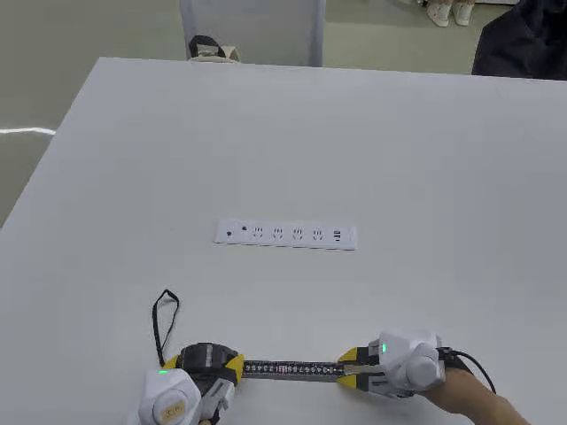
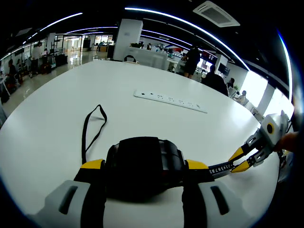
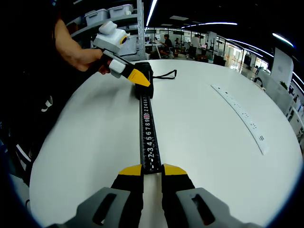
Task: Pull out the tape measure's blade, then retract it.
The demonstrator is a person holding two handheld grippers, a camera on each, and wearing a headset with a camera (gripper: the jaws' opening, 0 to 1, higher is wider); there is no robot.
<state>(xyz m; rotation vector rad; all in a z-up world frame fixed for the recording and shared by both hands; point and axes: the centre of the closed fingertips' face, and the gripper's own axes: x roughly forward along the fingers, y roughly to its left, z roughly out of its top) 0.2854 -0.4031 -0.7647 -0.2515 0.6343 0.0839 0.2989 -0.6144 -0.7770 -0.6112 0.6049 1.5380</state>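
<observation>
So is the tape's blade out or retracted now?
Out: the black numbered blade runs from the black tape measure case in the left claw to the right claw, shut on its tip.

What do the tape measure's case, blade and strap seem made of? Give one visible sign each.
Case: probably matte black plastic or rubber, moulded ridges. Blade: likely painted metal, thin strip with printed numerals. Strap: seemingly black cord, lying in a limp loop.
</observation>
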